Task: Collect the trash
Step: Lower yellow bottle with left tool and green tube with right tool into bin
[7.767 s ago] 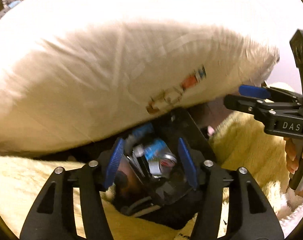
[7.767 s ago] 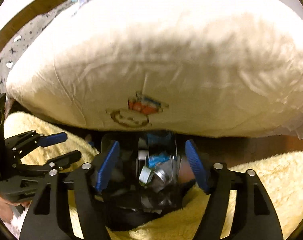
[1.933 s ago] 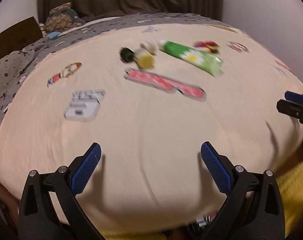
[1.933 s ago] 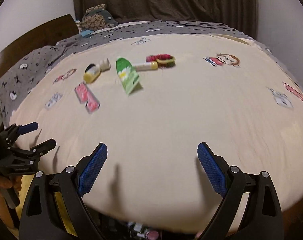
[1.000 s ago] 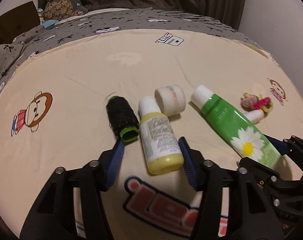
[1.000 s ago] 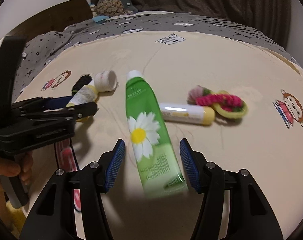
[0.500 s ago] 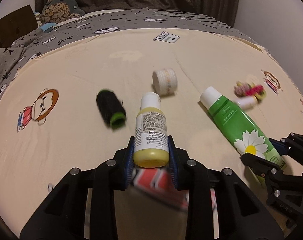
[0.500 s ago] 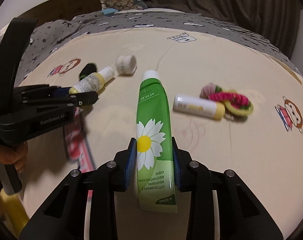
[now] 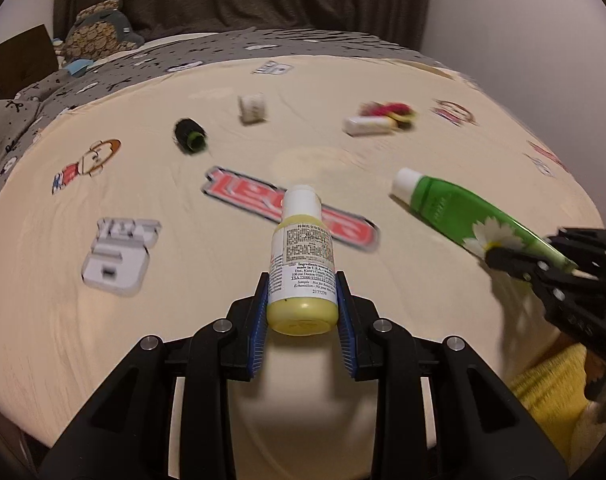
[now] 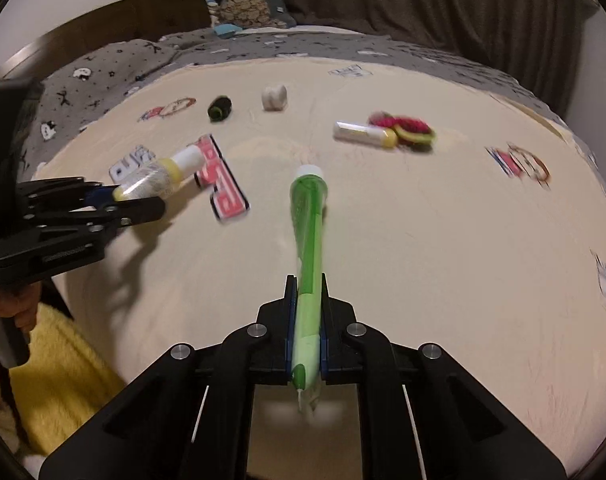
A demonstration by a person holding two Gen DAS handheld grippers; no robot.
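Gripping at the base ends, we held two items clear of the cream bedspread (image 9: 383, 380): left gripper (image 9: 302, 312) clamped on the yellow lotion bottle (image 9: 301, 264), right gripper (image 10: 305, 328) pinched flat on the green daisy tube (image 10: 309, 240), caps forward, presumably for carrying off. Black roller (image 10: 219, 109), white jar (image 10: 274, 98) and small tube (image 10: 363, 135) lay farther up the spread.

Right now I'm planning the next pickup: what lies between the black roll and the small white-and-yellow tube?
In the right wrist view, only the small white jar lies between the black roll and the white-and-yellow tube; otherwise bare sheet.
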